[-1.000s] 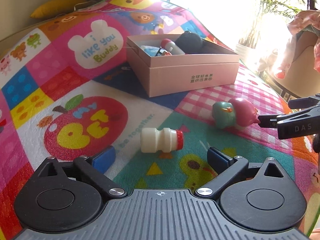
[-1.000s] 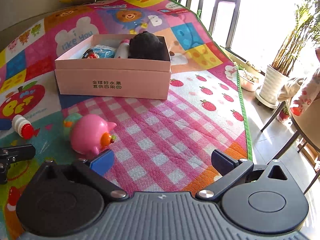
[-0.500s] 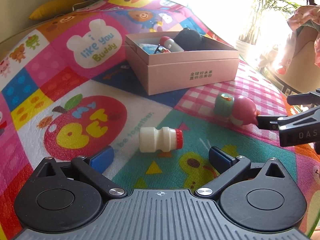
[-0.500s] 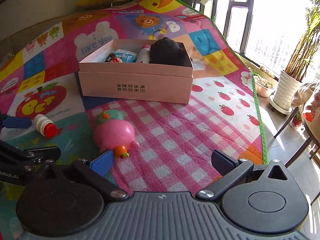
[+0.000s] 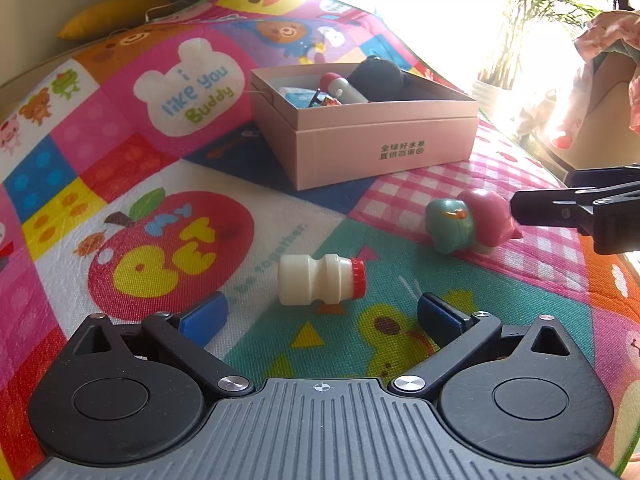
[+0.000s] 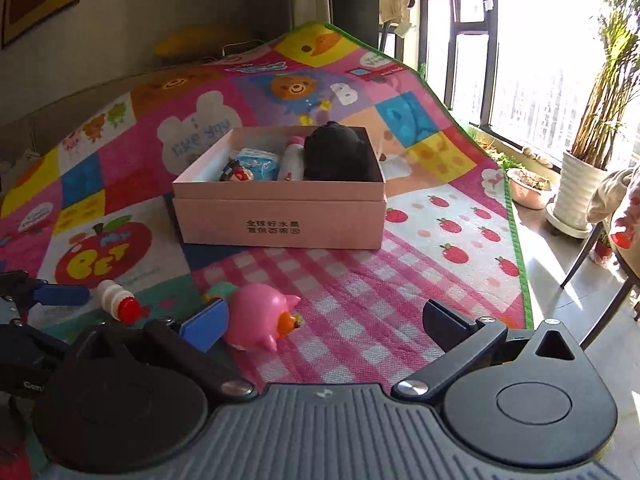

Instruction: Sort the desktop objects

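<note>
We have the left hand-held gripper (image 5: 322,316) low over the colourful cartoon-print play mat (image 5: 132,168), its blue-padded fingers (image 5: 204,314) spread wide and holding nothing. Just ahead of the gap between them lies the small white plastic drink bottle with a red cap (image 5: 320,278), on its side, cap pointing right, apart from both pads.

Over on the right, our right hand-held gripper (image 6: 326,324) is released too, fingers well apart and empty. Its left blue pad (image 6: 204,324) sits just beside the pink and teal rounded plastic toy with an orange beak (image 6: 260,316), and we cannot tell whether they touch. In the left wrist view that same toy (image 5: 472,222) rests on the pink checked patch of the mat, with the black tip of the right gripper just beside its pink end. The bottle (image 6: 116,300) shows in the right wrist view too, to the left of the toy, with the left gripper's blue pad near it.

Further out stands the open pink cardboard box with printed characters on its front (image 5: 384,148). Inside we see a black rounded soft object (image 6: 336,152), a second white bottle lying down (image 6: 292,160), a light blue packet (image 6: 258,162) and a small red and black item (image 6: 236,174). Beyond the mat's green edge, a potted palm in a white pot (image 6: 580,196) stands by the bright window.
</note>
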